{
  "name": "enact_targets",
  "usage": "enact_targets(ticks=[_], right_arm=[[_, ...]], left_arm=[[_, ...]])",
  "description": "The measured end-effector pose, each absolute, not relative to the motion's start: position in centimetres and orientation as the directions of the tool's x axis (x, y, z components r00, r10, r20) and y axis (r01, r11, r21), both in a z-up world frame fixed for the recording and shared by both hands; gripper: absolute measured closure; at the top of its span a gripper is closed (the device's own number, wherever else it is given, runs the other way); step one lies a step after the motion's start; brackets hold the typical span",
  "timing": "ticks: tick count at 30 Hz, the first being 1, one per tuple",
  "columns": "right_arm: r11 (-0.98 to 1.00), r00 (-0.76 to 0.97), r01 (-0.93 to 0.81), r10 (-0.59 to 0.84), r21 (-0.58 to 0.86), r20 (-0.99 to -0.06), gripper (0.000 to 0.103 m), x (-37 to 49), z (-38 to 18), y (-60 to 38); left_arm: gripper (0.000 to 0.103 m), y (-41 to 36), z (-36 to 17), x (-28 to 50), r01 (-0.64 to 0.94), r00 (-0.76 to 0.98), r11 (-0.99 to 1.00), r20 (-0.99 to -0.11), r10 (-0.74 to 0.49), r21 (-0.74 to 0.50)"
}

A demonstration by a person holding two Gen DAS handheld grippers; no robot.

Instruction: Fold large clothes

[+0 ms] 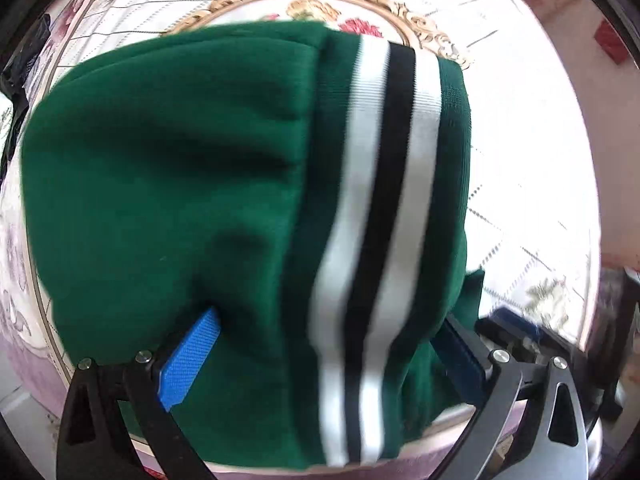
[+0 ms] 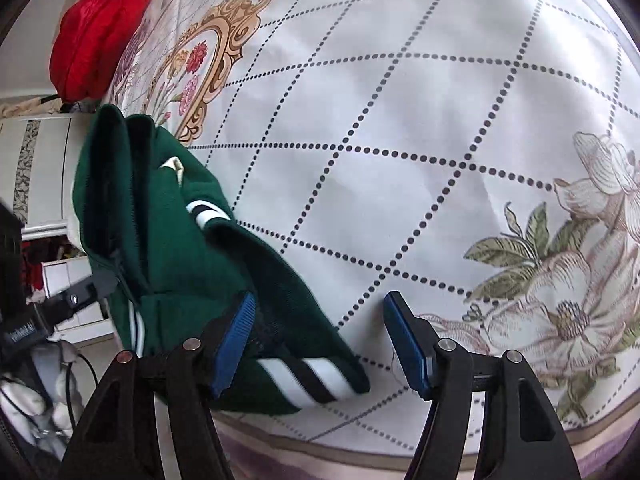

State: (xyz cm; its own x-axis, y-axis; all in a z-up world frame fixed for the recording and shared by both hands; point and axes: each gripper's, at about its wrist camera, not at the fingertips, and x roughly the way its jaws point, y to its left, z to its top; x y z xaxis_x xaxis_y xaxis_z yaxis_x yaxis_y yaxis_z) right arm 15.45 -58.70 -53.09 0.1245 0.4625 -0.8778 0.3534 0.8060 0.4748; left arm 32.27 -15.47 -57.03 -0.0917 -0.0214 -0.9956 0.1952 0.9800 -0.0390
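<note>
The left hand-held gripper (image 1: 320, 356) is clamped on the green garment (image 1: 180, 168), which bunches ahead of it over the bed (image 1: 532, 168), likely to carry a fold across; the right hand-held gripper (image 2: 320, 344) stands apart, the striped hem (image 2: 304, 376) lying loose beside its left pad

Legible text: none confirmed.
Black device (image 2: 24, 334), left edge of right wrist view: small pale lettering present, too blurred to read.
Green garment (image 1: 180, 184): stripes only, no lettering.
</note>
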Motion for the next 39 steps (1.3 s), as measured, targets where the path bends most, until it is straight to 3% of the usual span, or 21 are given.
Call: enact_targets(ticks=[3, 7, 12, 17, 18, 21, 22, 23, 28, 31, 33, 36, 39], right_arm=[[0.819, 0.15, 0.335, 0.441, 0.465, -0.885, 0.033, 15.6, -53.1, -58.6], [0.799, 0.176, 0.34, 0.464, 0.496, -0.868, 0.033, 15.5, -53.4, -58.7], [0.764, 0.178, 0.359, 0.507, 0.535, -0.843, 0.033, 15.0, -53.1, -59.7], [0.704, 0.188, 0.338, 0.6, 0.625, -0.778, 0.033, 16.3, -53.7, -59.0], [0.679, 0.19, 0.336, 0.63, 0.653, -0.753, 0.033, 16.5, -54.0, -58.7], [0.629, 0.154, 0.309, 0.707, 0.714, -0.69, 0.035, 17.7, -55.3, -56.9], [0.599, 0.151, 0.292, 0.741, 0.745, -0.655, 0.039, 18.0, -55.7, -56.1], [0.566, 0.14, 0.289, 0.773, 0.772, -0.619, 0.051, 18.3, -56.0, -55.3], [0.501, 0.135, 0.334, 0.813, 0.799, -0.566, 0.055, 20.2, -57.3, -51.6], [0.416, 0.124, 0.349, 0.867, 0.839, -0.482, 0.061, 21.6, -58.4, -48.9], [0.315, 0.126, 0.41, 0.91, 0.856, -0.396, 0.063, 21.9, -59.6, -48.0], [0.374, 0.098, 0.433, 0.885, 0.82, -0.456, 0.059, 22.2, -60.2, -48.6], [0.416, 0.105, 0.432, 0.858, 0.8, -0.503, 0.037, 21.2, -58.3, -50.7]], left_arm=[[0.0, -16.8, -58.6, 32.7, 0.199, -0.082, 0.979, -0.994, 0.069, 0.052], [0.005, -17.3, -58.1, 32.1, 0.216, -0.013, 0.974, -0.997, 0.074, 0.069], [0.054, -17.7, -55.7, 29.8, 0.302, 0.057, 0.951, -0.997, 0.054, 0.069], [0.081, -19.0, -52.7, 28.7, 0.363, 0.119, 0.93, -0.993, 0.021, 0.063], [0.092, -19.0, -51.9, 28.5, 0.369, 0.125, 0.928, -0.992, -0.003, 0.044], [0.092, -20.0, -50.1, 27.4, 0.398, 0.14, 0.917, -0.989, -0.055, 0.005], [0.093, -20.1, -49.8, 27.1, 0.411, 0.14, 0.912, -0.988, -0.062, 0.001], [0.095, -20.6, -49.3, 26.6, 0.426, 0.145, 0.904, -0.986, -0.085, -0.016], [0.103, -23.5, -47.0, 24.4, 0.522, 0.108, 0.842, -0.968, -0.225, -0.137], [0.103, -26.0, -46.8, 23.9, 0.611, 0.203, 0.792, -0.964, -0.173, -0.013], [0.102, -24.9, -47.2, 24.8, 0.564, 0.178, 0.824, -0.964, -0.195, -0.063], [0.098, -20.8, -48.1, 27.3, 0.483, 0.15, 0.875, -0.981, -0.127, -0.04], [0.098, -15.0, -48.3, 29.2, 0.332, 0.091, 0.939, -0.987, -0.131, -0.094]])
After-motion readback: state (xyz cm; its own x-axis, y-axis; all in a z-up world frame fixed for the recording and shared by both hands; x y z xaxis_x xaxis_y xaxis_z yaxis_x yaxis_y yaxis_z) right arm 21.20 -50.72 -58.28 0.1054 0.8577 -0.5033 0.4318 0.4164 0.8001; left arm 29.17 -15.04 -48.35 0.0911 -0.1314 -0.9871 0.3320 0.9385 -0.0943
